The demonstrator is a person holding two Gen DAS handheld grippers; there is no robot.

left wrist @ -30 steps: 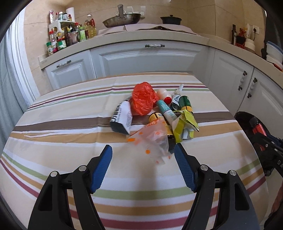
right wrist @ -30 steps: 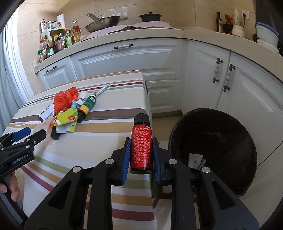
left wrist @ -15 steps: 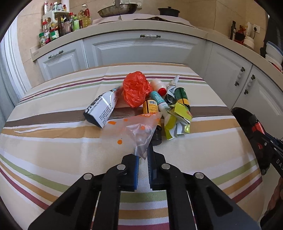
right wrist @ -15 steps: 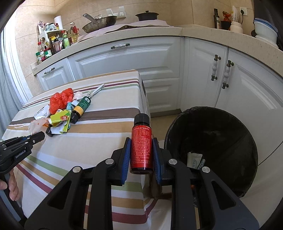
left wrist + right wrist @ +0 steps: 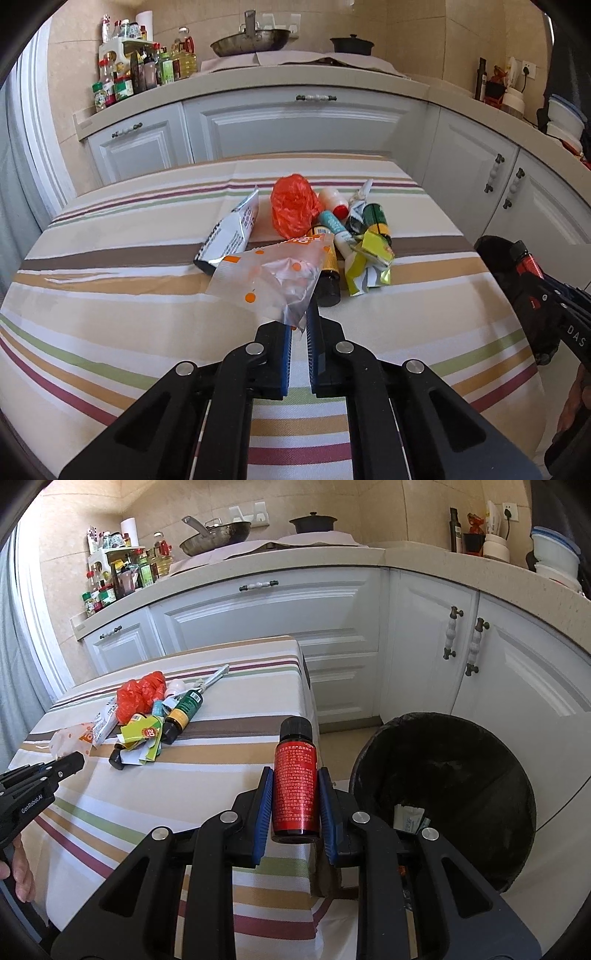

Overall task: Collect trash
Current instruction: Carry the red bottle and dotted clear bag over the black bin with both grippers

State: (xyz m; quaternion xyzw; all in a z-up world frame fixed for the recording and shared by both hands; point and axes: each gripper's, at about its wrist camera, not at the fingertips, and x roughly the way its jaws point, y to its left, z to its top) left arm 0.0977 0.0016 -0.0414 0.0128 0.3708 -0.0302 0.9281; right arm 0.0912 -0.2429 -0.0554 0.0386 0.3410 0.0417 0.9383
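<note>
My left gripper (image 5: 300,325) is shut on a clear plastic bag with orange dots (image 5: 269,277), held a little above the striped tablecloth (image 5: 110,295). Behind it lies a trash pile: an orange bag (image 5: 293,208), a silver wrapper (image 5: 231,232), bottles and a yellow-green wrapper (image 5: 365,266). My right gripper (image 5: 295,775) is shut on a red bottle with a black cap (image 5: 295,782), upright, at the table's right edge beside the black bin (image 5: 443,797). The pile (image 5: 155,716) and the left gripper (image 5: 55,771) show at left in the right wrist view.
White kitchen cabinets (image 5: 280,125) and a counter with bottles, a wok and a pot stand behind the table. The bin holds a white packet (image 5: 408,818). The right gripper with the red bottle (image 5: 532,269) shows at the right edge in the left wrist view.
My left gripper closed on the dotted plastic bag and lifted it slightly off the cloth. My right gripper, still holding the red bottle, shifted a little toward the bin.
</note>
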